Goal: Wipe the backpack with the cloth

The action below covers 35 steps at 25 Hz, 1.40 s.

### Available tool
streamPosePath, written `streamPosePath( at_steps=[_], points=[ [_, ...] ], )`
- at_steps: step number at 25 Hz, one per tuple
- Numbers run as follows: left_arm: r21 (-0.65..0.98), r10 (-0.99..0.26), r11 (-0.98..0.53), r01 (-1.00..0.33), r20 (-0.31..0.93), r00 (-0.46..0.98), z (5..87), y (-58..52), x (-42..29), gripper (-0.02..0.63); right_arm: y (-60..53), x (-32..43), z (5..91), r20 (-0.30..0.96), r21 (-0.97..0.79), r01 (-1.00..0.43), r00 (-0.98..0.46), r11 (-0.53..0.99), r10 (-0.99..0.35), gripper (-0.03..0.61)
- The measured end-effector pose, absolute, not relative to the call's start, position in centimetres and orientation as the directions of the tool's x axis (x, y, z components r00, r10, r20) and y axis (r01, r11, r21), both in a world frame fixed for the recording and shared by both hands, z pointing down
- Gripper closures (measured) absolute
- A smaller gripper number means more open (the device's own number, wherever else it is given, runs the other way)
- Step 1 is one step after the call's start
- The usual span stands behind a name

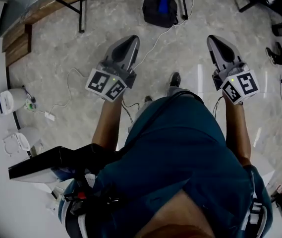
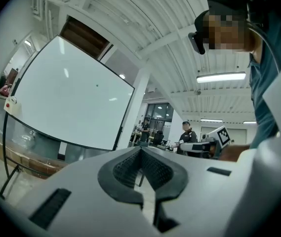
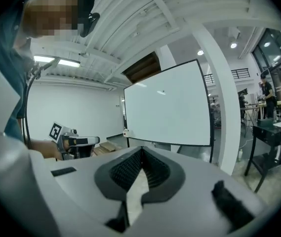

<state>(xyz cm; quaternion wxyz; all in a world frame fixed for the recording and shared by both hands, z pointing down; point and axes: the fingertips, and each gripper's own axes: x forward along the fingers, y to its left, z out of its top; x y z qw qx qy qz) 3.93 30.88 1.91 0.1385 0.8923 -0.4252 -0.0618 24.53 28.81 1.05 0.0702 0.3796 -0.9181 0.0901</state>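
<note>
left gripper (image 1: 131, 40): grey plastic two-jaw tool, held out level in front of the person. Jaws closed tip to tip, nothing between them.
right gripper (image 1: 214, 39): same type, tilted slightly down, clenched on nothing.
cloth: not in either gripper and not identifiable in any view. Risk: no wipe is possible until it's found and picked up, and a gripper has to open first.
white cable (image 1: 154, 44): runs across the grey stone-look floor (image 1: 111, 19) between the person's feet and the bag. Risk: a foot snags it on the walk over.
black fabric backpack (image 1: 156, 14): on the floor, well apart from both grippers, just beside a black table leg (image 1: 184, 1). Risk: it's soft and unbraced, so it will likely slide or fold under a wiping stroke unless the other gripper pins it. A low reach near the leg could also knock a gripper.
blue object (image 1: 164, 0): sits on top of the backpack. Cannot tell if it's the cloth or a bottle. Risk: if rigid, a swipe tips it off.
</note>
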Motion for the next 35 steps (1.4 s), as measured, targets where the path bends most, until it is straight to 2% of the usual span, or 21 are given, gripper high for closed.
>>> streamPosePath(
  at_steps=[8,14,19,24,28,35],
  points=[
    [0.289,-0.81,-0.554,-0.781,0.031,0.586,3.8,21.0,7.4,0.614,16.6,24.6,6.8,0.308,-0.041,-0.589,-0.776,0.807,-0.551,0.578],
    [0.315,-0.805,-0.55,-0.774,0.048,0.592,5.3,16.3,4.0,0.614,11.3,19.3,10.9,0.372,-0.038,-0.564,-0.775,0.825,-0.512,0.578],
    [0.329,-0.762,-0.594,-0.734,0.062,0.644,8.5,10.0,1.1,0.614,5.8,16.3,14.6,0.443,-0.006,-0.605,-0.716,0.796,-0.54,0.579],
    [0.33,-0.668,-0.672,-0.663,0.116,0.735,12.8,4.3,-0.1,0.614,-0.8,13.8,19.5,0.526,0.032,-0.635,-0.646,0.772,-0.554,0.578],
    [0.354,-0.611,-0.698,-0.622,0.158,0.775,16.7,1.5,0.0,0.614,-4.7,12.4,24.9,0.613,0.041,-0.614,-0.608,0.788,-0.505,0.578],
    [0.422,-0.591,-0.664,-0.617,0.21,0.779,25.1,-3.1,1.6,0.614,-11.6,11.6,37.0,0.709,0.035,-0.537,-0.581,0.843,-0.399,0.577]
  ],
)
